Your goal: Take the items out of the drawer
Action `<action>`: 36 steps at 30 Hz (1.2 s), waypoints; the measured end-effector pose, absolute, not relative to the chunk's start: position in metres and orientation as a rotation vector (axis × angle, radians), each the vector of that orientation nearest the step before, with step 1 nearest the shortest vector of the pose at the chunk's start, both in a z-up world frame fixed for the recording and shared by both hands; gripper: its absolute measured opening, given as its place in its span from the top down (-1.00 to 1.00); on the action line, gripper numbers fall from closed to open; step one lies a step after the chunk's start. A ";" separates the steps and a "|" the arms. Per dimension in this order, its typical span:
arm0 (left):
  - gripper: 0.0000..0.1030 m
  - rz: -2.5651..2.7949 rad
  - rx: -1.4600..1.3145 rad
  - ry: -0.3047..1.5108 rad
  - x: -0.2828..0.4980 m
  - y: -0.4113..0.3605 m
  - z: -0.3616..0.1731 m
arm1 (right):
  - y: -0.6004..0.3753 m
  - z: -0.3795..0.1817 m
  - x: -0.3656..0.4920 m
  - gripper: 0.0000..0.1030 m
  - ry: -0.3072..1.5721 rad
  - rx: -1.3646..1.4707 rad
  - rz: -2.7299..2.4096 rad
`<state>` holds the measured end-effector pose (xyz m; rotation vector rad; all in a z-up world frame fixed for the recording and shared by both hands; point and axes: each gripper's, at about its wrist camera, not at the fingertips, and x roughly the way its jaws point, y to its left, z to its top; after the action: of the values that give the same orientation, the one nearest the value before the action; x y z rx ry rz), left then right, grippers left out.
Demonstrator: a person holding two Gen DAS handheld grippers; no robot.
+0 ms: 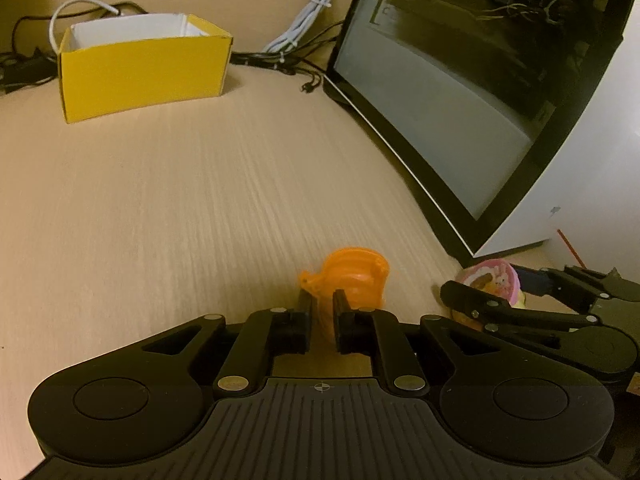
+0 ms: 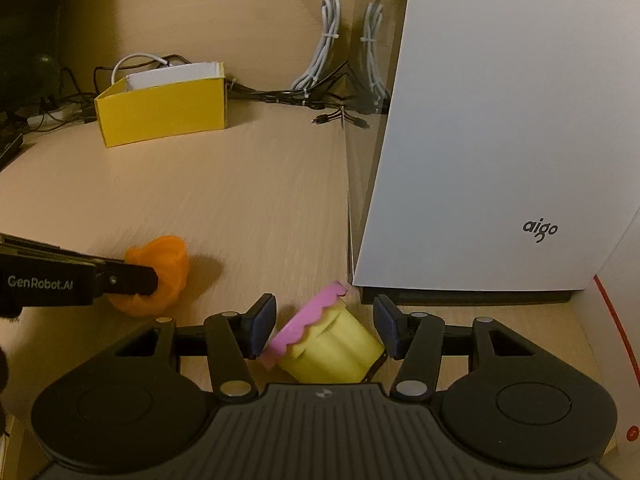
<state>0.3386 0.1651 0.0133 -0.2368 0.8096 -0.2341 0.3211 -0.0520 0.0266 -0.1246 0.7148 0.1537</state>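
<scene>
A: Tools first. State of each?

B: Left gripper (image 1: pixel 322 306): black, jaws narrow, an orange plastic cup (image 1: pixel 354 276) lying on its side between the pads. Whether the pads press on it I cannot tell. Right gripper (image 2: pixel 324 330): black arms, dark blue pads, jaws about half wide around a yellow cup (image 2: pixel 336 354) with a pink scalloped lid (image 2: pixel 308 320), tipped over. The left pad touches the lid's edge; the right pad stands just beside the cup's base.

A: Surroundings, largest down?

B: One desk (image 1: pixel 180 200), pale wood grain, matt, under both tools. One white computer case (image 2: pixel 500 140), smooth, upright, ahead and to the right of the right gripper, its lower front corner just beyond the pink lid. Its side panel (image 1: pixel 460 100) is dark glossy glass in a black frame, running ahead and right of the left gripper. One yellow cardboard box (image 1: pixel 144 68), open-topped, white inside, well ahead and left of both tools. Bundled white cables (image 2: pixel 330 48) and loose black leads (image 1: pixel 288 62), far ahead against the back wall.

A: Anything in the way?

B: The case crowds the right gripper's right side. The two tools sit side by side, with the right gripper's arm close to the left gripper's right side.

A: Small items?

B: Orange cup: translucent, ribbed. The lid's top (image 1: pixel 490 280) is printed with a cartoon rabbit.
</scene>
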 end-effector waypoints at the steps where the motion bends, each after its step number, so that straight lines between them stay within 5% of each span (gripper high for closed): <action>1: 0.76 -0.232 -0.237 0.807 0.338 0.165 0.015 | -0.053 0.029 0.319 -0.18 0.713 -0.125 0.157; 4: 0.76 -0.216 -0.227 0.798 0.331 0.163 0.021 | -0.060 0.038 0.311 -0.42 0.685 -0.114 0.155; 15: 0.76 -0.070 -0.190 0.701 0.278 0.172 0.053 | -0.104 0.070 0.251 -0.70 0.539 -0.133 0.094; 18: 0.76 -0.031 -0.168 0.688 0.262 0.171 0.061 | -0.121 0.071 0.221 -1.00 0.460 -0.144 0.036; 21: 0.76 -0.008 -0.190 0.693 0.246 0.168 0.062 | -0.134 0.069 0.193 -1.00 0.409 -0.138 0.017; 36: 0.75 -0.249 -0.129 1.141 0.183 0.102 -0.007 | -0.193 0.018 0.141 -1.00 0.874 0.037 0.197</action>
<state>0.1832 0.1015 -0.0072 -0.1292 1.1408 -0.2488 0.1407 -0.1926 0.0185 0.0369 0.8742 0.1973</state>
